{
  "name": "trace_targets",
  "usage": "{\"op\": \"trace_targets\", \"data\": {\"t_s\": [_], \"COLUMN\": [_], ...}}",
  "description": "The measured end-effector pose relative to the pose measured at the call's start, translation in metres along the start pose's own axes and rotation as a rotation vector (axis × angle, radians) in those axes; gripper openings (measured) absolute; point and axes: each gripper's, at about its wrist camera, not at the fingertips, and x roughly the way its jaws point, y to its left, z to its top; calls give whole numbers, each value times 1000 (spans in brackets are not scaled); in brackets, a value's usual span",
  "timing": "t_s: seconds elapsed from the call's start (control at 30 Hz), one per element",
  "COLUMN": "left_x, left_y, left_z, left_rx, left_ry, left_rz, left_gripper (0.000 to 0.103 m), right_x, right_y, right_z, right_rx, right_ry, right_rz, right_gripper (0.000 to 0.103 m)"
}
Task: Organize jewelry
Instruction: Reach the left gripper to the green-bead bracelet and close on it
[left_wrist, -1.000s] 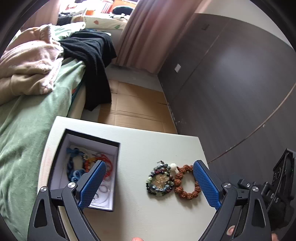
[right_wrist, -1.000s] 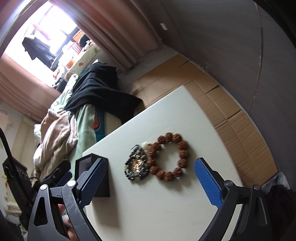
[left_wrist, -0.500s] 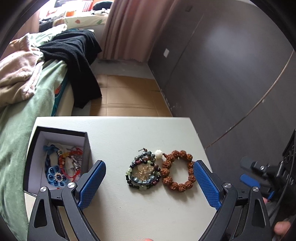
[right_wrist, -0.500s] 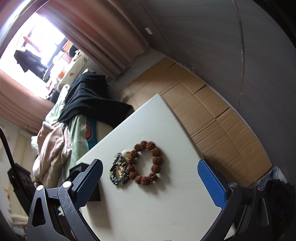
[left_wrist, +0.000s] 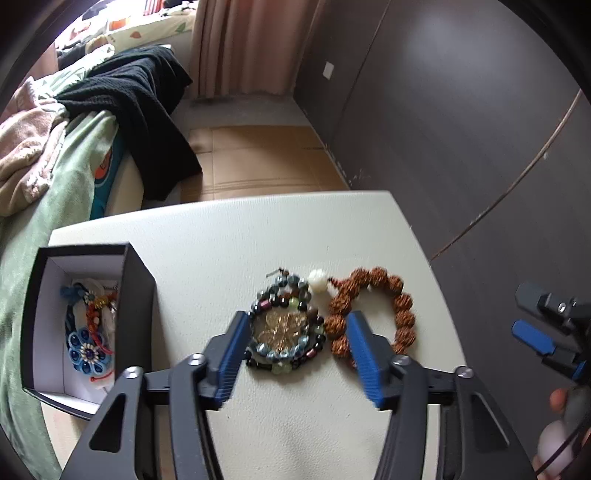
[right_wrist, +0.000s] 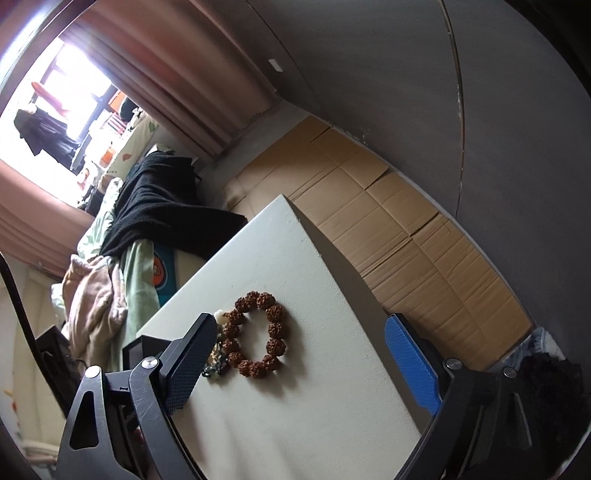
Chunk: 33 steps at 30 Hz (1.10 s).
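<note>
Closing in since a second ago, the left gripper (left_wrist: 295, 354) is narrowing its fingers around the multicoloured bracelet (left_wrist: 286, 330) on the worktop (left_wrist: 229, 240), not yet pressing it. Right gripper (right_wrist: 299, 363) is hovering, fingers wide apart, near the brown bracelet (right_wrist: 256, 334). Box (left_wrist: 138, 306) is lying left.

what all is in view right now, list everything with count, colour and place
table: 1, off-white, under the jewelry
box: 1, black outside, white inside, open, table's left edge
jewelry in box: several pieces, blue and red, exact count unclear
mixed bracelet: 1, dark, blue and green beads, mid-table, between the left jaws
brown bracelet: 1, knobbly brown beads, touching the mixed one's right side
white bead: 1, between the two bracelets' far ends
bed: 1, green cover, left of table
black garment: 1, draped over bed
pink blanket: 1, on bed
curtain: pink, far wall
cardboard: tan sheets, floor
left gripper: jaws just closing around mixed bracelet, not yet pressing
right gripper: jaws wide open over brown bracelet
</note>
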Motion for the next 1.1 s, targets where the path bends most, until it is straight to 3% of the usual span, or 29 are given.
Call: {"op": "trace_targets", "data": {"t_s": [0.1,0.3,0.4,0.53,0.77,0.8,0.83,0.87,1.1], "left_x": [8,16,28,34,41,42,43,42,20], "left_y": [-2,10,15,17,23,24,26,27,23], "left_z": [-4,4,4,3,4,3,3,3,4], "left_rx": [28,9,6,11,5,1,-7,-18,-28], "left_ry": [25,8,47,48,53,56,59,62,14], "left_rz": [17,100,140,163,157,153,143,132,89], "left_gripper": [41,40,24,24,24,23,13,9,8], "right_x": [1,1,3,2,2,2,2,2,4], "right_y": [-1,-1,-1,-2,1,1,1,1,4], "right_z": [0,-1,-1,0,-1,-1,-1,-1,-1], "right_rx": [5,7,7,8,0,-1,-1,-2,-17], "right_ry": [5,6,18,19,28,28,27,27,31], "right_rz": [0,7,6,7,9,9,9,9,-1], "right_gripper": [94,94,94,94,94,94,94,94,94]}}
